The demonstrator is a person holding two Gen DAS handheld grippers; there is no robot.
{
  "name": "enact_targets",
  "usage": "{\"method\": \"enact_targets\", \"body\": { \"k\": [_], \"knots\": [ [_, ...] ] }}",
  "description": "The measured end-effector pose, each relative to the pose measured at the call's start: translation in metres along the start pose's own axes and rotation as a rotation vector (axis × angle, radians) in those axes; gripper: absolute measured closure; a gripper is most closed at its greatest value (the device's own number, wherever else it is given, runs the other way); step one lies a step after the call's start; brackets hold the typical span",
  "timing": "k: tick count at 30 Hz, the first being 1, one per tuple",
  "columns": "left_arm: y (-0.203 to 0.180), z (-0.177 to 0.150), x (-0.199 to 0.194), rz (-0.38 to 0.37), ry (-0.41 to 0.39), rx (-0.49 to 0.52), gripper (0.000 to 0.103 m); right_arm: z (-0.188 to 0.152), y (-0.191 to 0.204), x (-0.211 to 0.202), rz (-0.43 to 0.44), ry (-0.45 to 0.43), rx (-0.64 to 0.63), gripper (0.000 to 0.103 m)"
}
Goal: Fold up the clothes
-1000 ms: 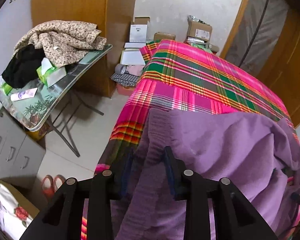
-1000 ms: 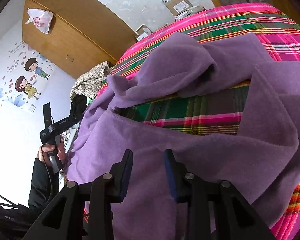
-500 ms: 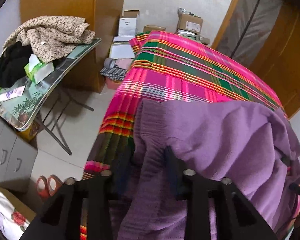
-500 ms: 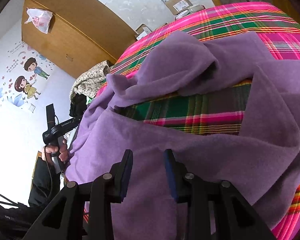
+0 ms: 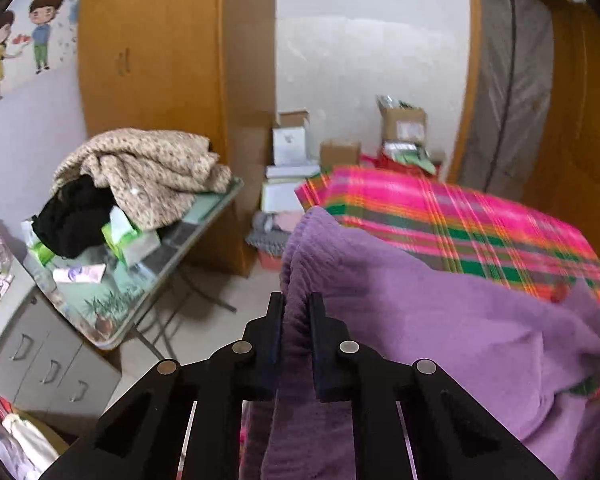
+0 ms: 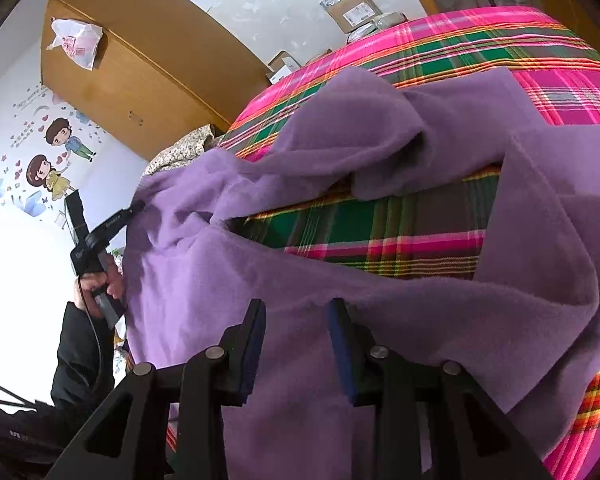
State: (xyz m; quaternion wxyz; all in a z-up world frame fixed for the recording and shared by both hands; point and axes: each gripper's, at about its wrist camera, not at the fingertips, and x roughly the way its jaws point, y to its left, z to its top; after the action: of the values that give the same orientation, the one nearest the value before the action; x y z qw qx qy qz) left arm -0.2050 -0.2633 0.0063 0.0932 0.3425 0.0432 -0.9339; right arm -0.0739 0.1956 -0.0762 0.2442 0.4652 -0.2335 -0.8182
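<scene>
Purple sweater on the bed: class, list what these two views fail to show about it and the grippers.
- Purple sweater: its lower part is cut off by the bottom edge in both views.
- Right gripper: fingers apart; the sweater's surface hides whether they pinch any fabric.
- Bed cover: blurred in the left wrist view.

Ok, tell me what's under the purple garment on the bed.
Under the purple garment lies the pink-and-green plaid bedspread, showing through a gap between its folds. Whatever else sits beneath the fabric is covered. The left gripper pinches its ribbed edge; the right gripper is open over it.
</scene>
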Motion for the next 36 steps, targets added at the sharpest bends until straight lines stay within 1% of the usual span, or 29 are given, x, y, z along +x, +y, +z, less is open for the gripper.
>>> {"method": "enact_targets", "body": {
  "k": [1,2,4,6,9,11,12,16,17,20,23,27,31,32,33,35,36],
  "knots": [
    [0.001,0.005,0.0,0.016,-0.02,-0.002,0.091,0.0,0.0,0.0,-0.001,-0.001,0.0,0.07],
    [0.002,0.005,0.008,0.016,0.01,-0.007,0.09,0.001,0.0,0.0,-0.003,-0.003,-0.001,0.07],
    [0.008,-0.001,0.04,0.018,0.134,-0.035,0.09,0.002,0.0,0.0,-0.006,-0.005,-0.001,0.07],
    [0.011,-0.01,0.052,0.016,0.191,-0.042,0.089,0.002,0.0,0.0,-0.009,-0.007,-0.002,0.07],
    [0.019,-0.018,0.039,-0.014,0.175,-0.077,0.084,0.003,0.0,-0.002,-0.016,-0.011,-0.004,0.07],
    [0.026,-0.019,0.024,-0.047,0.161,-0.109,0.083,0.003,0.001,-0.003,-0.017,-0.014,-0.004,0.067],
    [0.029,-0.02,0.016,-0.053,0.149,-0.118,0.083,0.003,0.001,-0.003,-0.016,-0.015,-0.005,0.066],
    [0.043,-0.026,-0.023,-0.061,0.102,-0.161,0.081,0.001,0.007,-0.005,-0.004,-0.018,-0.015,0.065],
    [0.047,-0.03,-0.033,-0.071,0.094,-0.175,0.081,0.0,0.008,-0.005,0.0,-0.018,-0.018,0.065],
    [0.059,-0.051,-0.064,-0.098,0.068,-0.219,0.073,-0.002,0.012,-0.008,0.009,-0.021,-0.025,0.064],
    [0.067,-0.081,-0.087,-0.112,0.07,-0.26,0.073,-0.004,0.014,-0.01,0.012,-0.024,-0.027,0.064],
    [0.081,-0.128,-0.101,-0.109,0.122,-0.342,0.073,-0.007,0.02,-0.011,0.021,-0.023,-0.04,0.064],
    [0.094,-0.165,-0.101,-0.137,0.171,-0.452,0.072,-0.011,0.028,-0.011,0.032,-0.014,-0.062,0.064],
    [0.094,-0.169,-0.101,-0.145,0.168,-0.462,0.068,-0.012,0.03,-0.011,0.034,-0.011,-0.067,0.064],
    [0.093,-0.171,-0.101,-0.151,0.161,-0.468,0.063,-0.013,0.032,-0.011,0.036,-0.009,-0.071,0.064],
    [0.091,-0.171,-0.099,-0.152,0.156,-0.467,0.059,-0.015,0.035,-0.011,0.038,-0.007,-0.076,0.064],
    [0.091,-0.171,-0.097,-0.15,0.152,-0.47,0.059,-0.016,0.036,-0.011,0.039,-0.008,-0.078,0.064]
  ]
}}
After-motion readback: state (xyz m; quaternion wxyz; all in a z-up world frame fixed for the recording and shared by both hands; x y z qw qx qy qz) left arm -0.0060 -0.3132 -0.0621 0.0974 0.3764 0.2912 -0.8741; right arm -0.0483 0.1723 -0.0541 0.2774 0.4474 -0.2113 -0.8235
